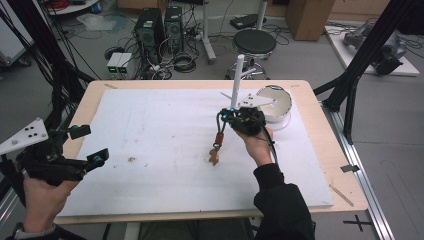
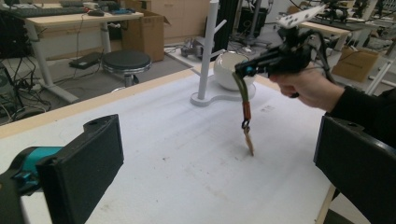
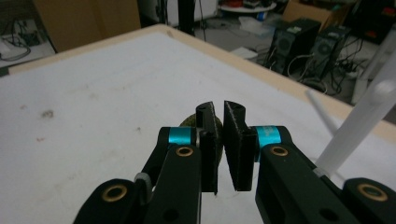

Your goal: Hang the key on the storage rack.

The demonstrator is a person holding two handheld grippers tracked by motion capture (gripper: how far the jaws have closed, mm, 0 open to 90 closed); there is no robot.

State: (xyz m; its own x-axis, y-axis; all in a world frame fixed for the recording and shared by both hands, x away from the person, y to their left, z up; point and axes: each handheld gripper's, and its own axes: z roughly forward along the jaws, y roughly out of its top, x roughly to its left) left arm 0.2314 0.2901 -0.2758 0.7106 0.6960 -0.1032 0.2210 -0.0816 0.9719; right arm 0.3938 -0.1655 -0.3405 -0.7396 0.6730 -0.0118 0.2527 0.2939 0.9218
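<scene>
A grey floor with black computer boxes (image 1: 159, 27), loose cables and a round black stool (image 1: 254, 42) lies behind a wooden table (image 1: 345, 170). A big white mat (image 1: 150, 130) covers most of the table top; it looks soft and a bit rough, with small brown marks on it, and a pale wood rim shows all around it. At the left, a hand holds the left hand-held gripper (image 1: 90, 145) over the left edge of the mat. Its two flat black jaws stand wide apart and hold nothing. A wide, bare stretch of mat lies between it and the middle. Near the middle hangs a keychain (image 1: 218, 141): a dark green loop on top, an orange band, a small metal clip and a little brown wooden piece at the bottom, with the tip down at the mat. The right hand-held gripper (image 1: 223, 116) is above it, held by a hand in a black sleeve. Its jaws are almost closed and pinch the green loop. Just behind it stands a white rack (image 1: 236, 82), a tall thin post with pegs on a flat base. To the right of the post, a round shiny white bowl (image 1: 276, 104) sits tipped on its side near the far right corner of the mat, well away from the left hand.
</scene>
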